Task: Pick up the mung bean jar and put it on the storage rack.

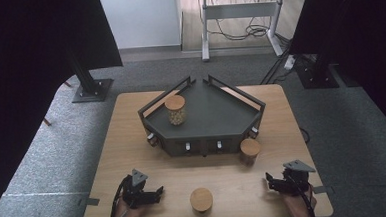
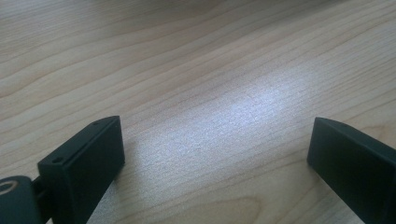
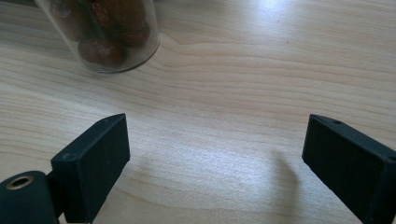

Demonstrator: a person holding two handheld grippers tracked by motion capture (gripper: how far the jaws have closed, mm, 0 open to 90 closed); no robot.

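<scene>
1. Centrally, a jar with a round wooden lid [image 1: 201, 199] stands upright on the wooden table [image 1: 132, 141], close to the near edge, between the two hand-held grippers.
2. Left gripper [image 1: 153, 195]: resting low at the near left of the table, jaws spread wide with nothing between them; its own view shows bare tabletop [image 2: 196, 93] in the gap.
3. Right gripper [image 1: 274, 183]: resting low at the near right, jaws likewise wide apart and holding nothing.
4. Key relation: the near jar lies to the right of the left gripper and to the left of the right gripper; the left gripper appears the nearer of the two.
5. A second jar [image 1: 250, 151] stands just in front of the dark tray [image 1: 216, 117], ahead and left of the right gripper; its glass base with brown contents [image 3: 105, 35] shows at the upper left of the right gripper view.
6. A third jar [image 1: 175, 110] already stands on the tray.
7. Each jar's long axis is vertical, so a level sideways approach would likely suit.
</scene>
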